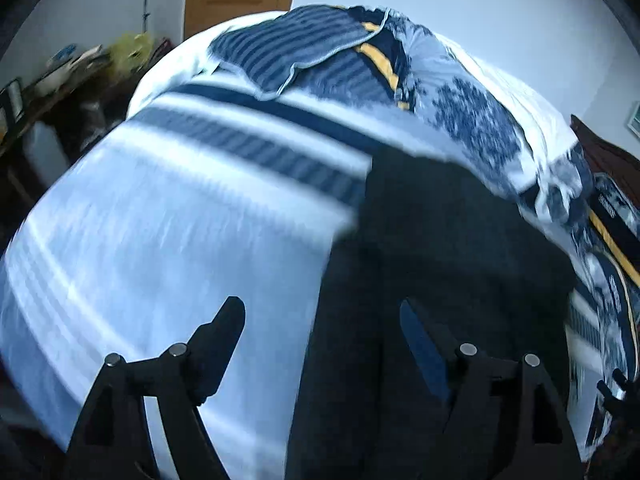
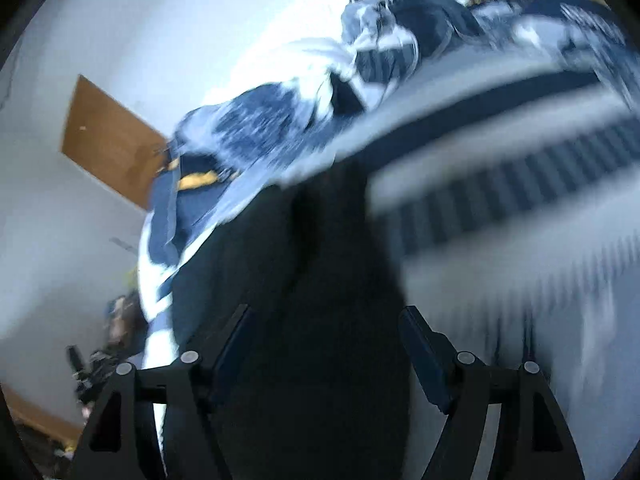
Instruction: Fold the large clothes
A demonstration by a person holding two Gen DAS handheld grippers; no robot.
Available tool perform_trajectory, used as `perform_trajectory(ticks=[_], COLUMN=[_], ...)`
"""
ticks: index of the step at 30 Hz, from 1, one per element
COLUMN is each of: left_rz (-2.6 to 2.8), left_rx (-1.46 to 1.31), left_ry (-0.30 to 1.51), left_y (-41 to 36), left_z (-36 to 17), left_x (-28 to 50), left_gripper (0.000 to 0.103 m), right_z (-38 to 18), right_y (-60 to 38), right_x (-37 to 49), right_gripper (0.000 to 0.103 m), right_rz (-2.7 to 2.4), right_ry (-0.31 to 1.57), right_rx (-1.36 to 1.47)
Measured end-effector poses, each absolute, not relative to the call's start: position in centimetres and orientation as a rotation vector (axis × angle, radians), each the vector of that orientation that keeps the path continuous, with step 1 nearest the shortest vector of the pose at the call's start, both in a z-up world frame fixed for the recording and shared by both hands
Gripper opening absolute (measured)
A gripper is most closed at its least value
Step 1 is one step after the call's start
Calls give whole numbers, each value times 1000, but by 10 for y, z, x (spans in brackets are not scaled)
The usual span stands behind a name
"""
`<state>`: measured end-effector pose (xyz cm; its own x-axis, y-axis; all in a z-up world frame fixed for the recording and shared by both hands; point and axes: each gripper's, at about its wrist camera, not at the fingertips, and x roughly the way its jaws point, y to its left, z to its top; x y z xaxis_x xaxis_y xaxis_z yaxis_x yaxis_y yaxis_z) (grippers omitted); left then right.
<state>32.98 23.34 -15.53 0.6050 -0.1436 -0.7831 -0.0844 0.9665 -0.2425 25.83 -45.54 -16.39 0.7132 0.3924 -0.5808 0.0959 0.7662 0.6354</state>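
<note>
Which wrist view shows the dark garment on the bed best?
The left wrist view: the dark garment lies fairly sharp against the pale striped bedding, its upper edge visible. In the right wrist view it fills the centre, motion-blurred, with edges hard to trace.

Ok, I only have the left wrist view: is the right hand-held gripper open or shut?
Observer: Open. The right hand-held gripper has its fingers spread wide.
Operator: What's under it?
Observer: The dark garment fills the gap between them. Nothing looks clamped, though the picture is blurred.
Operator: Anything beyond that?
Observer: A crumpled black-and-white piece lies at the far end of the patterned bedding.
</note>
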Motion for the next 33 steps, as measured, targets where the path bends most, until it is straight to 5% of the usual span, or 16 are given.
perform_trajectory(ticks=[7,16,17,20,22,24,29,33], left_rz=[-73,-122,-124,-158,-166,-171,-238,-164], left_rx=[-206,-230,-226,-246,-264,-275,-379,-266], left_ry=[1029,1060,1057,1069,1058,1038,962,1082], left_y=[198,188,188,186,187,191,208,189], left_z=[-221,-267,-268,-273,-274,-268,-236,-268], left_x=[207,180,180,184,184,178,139,140], left_gripper=[81,79,77,47,22,10,7,7], right_z=[-219,-257,-261,-264,-272,-272,-245,-249], right_y=[-404,-389,-386,-369,-364,-363,-385,-379], right_x=[120,95,95,99,100,101,61,65], right_gripper=[77,76,74,56,28,14,5,5], right_rz=[121,128,152,202,194,183,90,23], right_ry=[808,946,962,1004,1037,1026,917,993], right_rx=[699,723,723,684,691,700,710,619])
